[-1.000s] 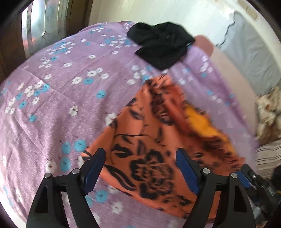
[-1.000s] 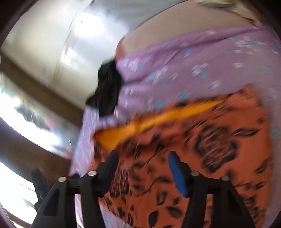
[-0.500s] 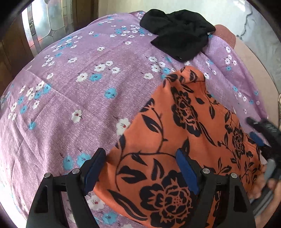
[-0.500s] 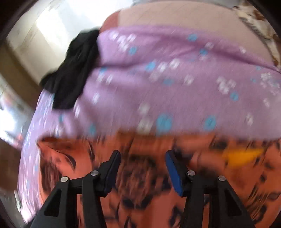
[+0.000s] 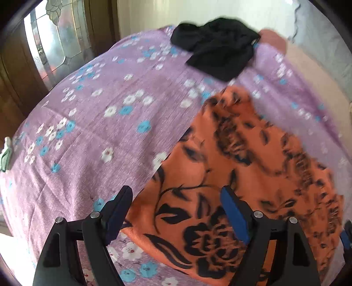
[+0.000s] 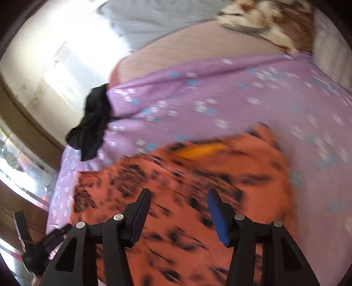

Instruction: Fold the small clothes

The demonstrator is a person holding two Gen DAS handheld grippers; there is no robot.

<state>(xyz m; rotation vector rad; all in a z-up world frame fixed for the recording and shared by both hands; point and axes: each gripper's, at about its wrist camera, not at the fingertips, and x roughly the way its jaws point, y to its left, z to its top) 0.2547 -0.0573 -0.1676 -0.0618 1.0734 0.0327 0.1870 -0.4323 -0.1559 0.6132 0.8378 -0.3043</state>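
An orange garment with a black flower print lies spread on the purple flowered bedsheet. My left gripper hovers open over the garment's near left corner, nothing between its blue pads. In the right wrist view the same orange garment is blurred, and a strip of its yellow lining shows near the far edge. My right gripper stands open above the cloth's middle, with no fold caught between its fingers. A bit of the right gripper shows at the left view's right edge.
A crumpled black garment lies at the bed's far corner, also black garment. A wooden door with leaded glass stands left of the bed. A grey cloth and a brown-and-white blanket lie beyond the sheet.
The orange garment settled flatter and its yellow lining vanished from the left view. The right gripper swung sideways over the cloth and slipped nearly out of the left view. Both jaws kept their width.
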